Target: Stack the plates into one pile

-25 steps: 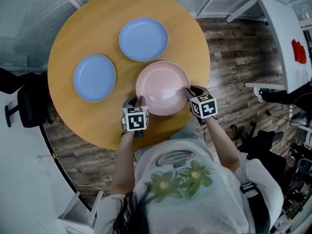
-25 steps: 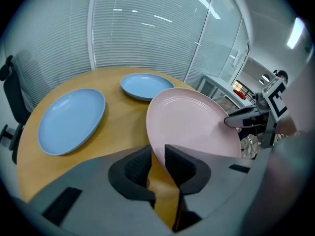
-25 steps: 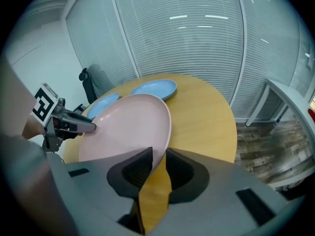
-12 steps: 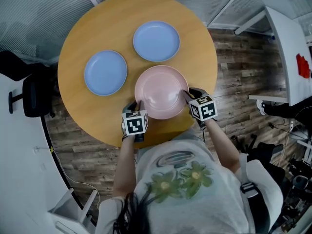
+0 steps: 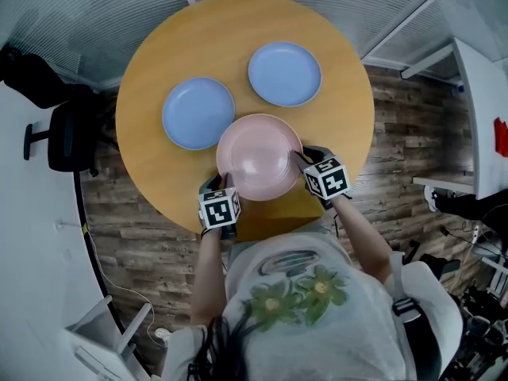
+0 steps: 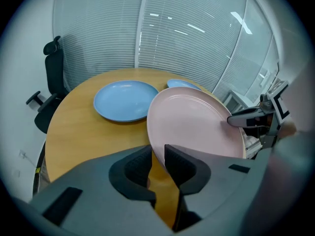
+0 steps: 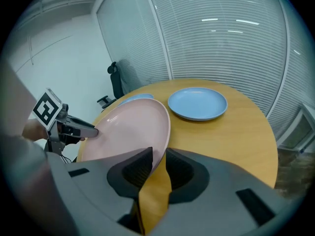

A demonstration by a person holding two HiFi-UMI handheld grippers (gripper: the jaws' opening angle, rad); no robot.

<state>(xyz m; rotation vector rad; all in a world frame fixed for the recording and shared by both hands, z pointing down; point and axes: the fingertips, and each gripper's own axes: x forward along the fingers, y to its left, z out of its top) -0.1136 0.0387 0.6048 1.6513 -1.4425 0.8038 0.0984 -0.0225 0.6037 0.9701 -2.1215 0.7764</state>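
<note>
Holding pink plate (image 5: pixel 259 155) from two sides: pinched at the near-left rim with left gripper (image 5: pixel 223 183), pinched at the right rim with right gripper (image 5: pixel 302 158). Both closed down on the thin plate edge, not fully together, rim sandwiched between the pads. Checked in left gripper view: pink rim wedged between the dark jaws, other gripper's tip clamped on the far edge. Same in right gripper view, mirrored: rim in the jaw gap, opposite gripper and its marker cube (image 7: pixel 47 109) on the far side. Looks lifted off the round wooden table (image 5: pixel 238 38), over its near half, slightly tilted in both gripper views; cannot tell whether touching the surface anywhere. Sitting flat on the table beyond it: left blue plate (image 5: pixel 198 113) and right blue plate (image 5: pixel 284 74), side by side, apart from each other, not stacked. From the head view, overlapping the near edge of the left blue plate just a little at the pink plate's upper-left; well clear of the right blue plate. Around the table: plank floor (image 5: pixel 397 157) on the right, black office chair (image 5: pixel 67 137) at the left, blinds (image 6: pixel 187 33) behind. Seen at bottom of head view: person's forearms reaching in, light shirt with flower print.
</note>
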